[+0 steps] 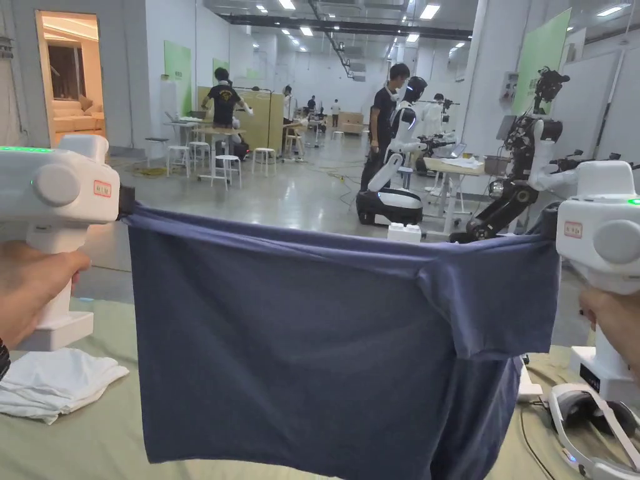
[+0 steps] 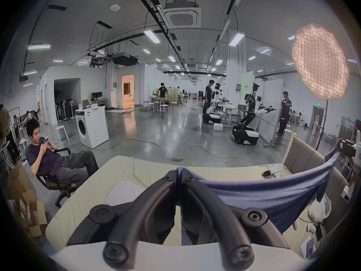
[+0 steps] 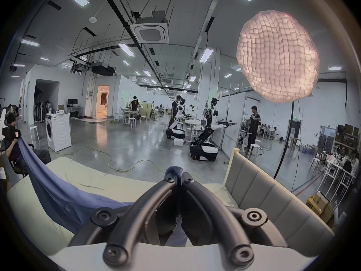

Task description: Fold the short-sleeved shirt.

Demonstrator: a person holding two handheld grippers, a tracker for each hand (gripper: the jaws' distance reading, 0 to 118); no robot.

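While the left gripper (image 2: 178,174) has its jaws clamped on one top corner of the blue shirt (image 1: 325,337), the grip takes only a small tuft; a tug could pull it free. The shirt hangs stretched in the air between both grippers, above the bed (image 1: 81,437), a sleeve doubled over at right. Lowered unevenly, that flap likely creases in. A white cloth (image 1: 56,381) lies near the left hem and may snag it. The right gripper (image 3: 178,174) is likewise clamped on the opposite corner.
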